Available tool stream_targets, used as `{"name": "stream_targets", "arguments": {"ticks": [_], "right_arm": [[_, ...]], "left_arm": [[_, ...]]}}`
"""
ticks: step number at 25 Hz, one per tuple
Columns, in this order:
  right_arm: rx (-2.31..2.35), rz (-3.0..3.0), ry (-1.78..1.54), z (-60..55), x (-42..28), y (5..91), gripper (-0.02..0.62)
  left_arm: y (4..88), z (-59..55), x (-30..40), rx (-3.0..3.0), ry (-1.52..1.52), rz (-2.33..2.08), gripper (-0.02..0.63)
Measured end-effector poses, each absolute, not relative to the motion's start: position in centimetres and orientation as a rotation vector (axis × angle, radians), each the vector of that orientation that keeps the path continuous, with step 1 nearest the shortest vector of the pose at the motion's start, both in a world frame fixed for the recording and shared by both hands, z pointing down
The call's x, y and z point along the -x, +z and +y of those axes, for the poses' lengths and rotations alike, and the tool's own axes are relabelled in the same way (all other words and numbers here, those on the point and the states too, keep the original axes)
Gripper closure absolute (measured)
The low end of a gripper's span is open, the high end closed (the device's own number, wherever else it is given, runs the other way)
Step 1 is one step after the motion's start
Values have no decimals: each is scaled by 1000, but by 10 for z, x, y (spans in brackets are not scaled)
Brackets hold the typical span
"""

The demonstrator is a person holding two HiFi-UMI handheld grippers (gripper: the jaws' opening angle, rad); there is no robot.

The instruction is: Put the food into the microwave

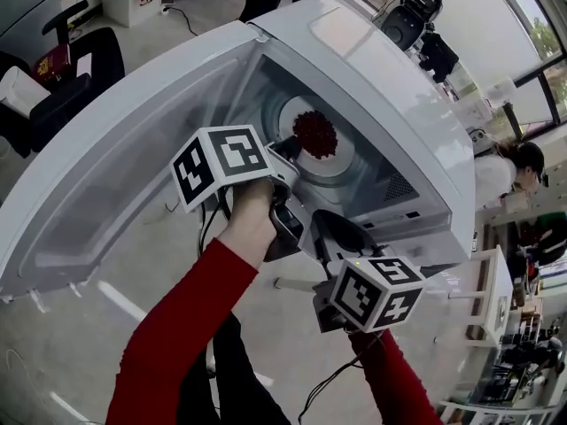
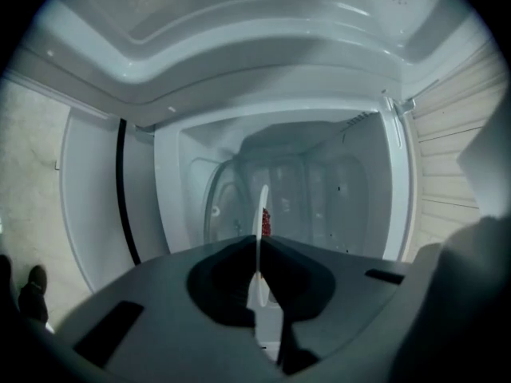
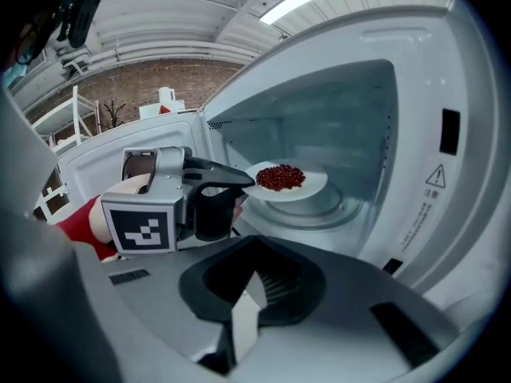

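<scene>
Right gripper view: left claw (image 3: 243,183) clamps plate (image 3: 313,187) rim only, red food (image 3: 279,176) beyond tips inside microwave (image 3: 415,134); tilt could spill it. Right claw (image 3: 247,298) closed, empty.

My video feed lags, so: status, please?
Left gripper shut on plate rim. Plate with red food inside microwave, over turntable. Right gripper shut, empty. Door open, nothing in the way.

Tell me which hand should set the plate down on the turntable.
Left. The left tongs grip the plate of red food by its rim, inside the microwave over the turntable. The right tongs hang outside, holding nothing.
</scene>
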State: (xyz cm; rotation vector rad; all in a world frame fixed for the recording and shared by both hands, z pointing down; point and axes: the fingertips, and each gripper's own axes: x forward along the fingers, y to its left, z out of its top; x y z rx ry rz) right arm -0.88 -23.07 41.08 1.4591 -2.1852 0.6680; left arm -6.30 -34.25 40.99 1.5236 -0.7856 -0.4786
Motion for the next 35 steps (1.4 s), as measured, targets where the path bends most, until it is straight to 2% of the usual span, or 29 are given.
{"name": "stream_targets", "arguments": {"ticks": [35], "right_arm": [[-1446,-2134,678,-259,0,413,583]], "left_arm": [[425,-398,43,-1700,-75,-979,584]]}}
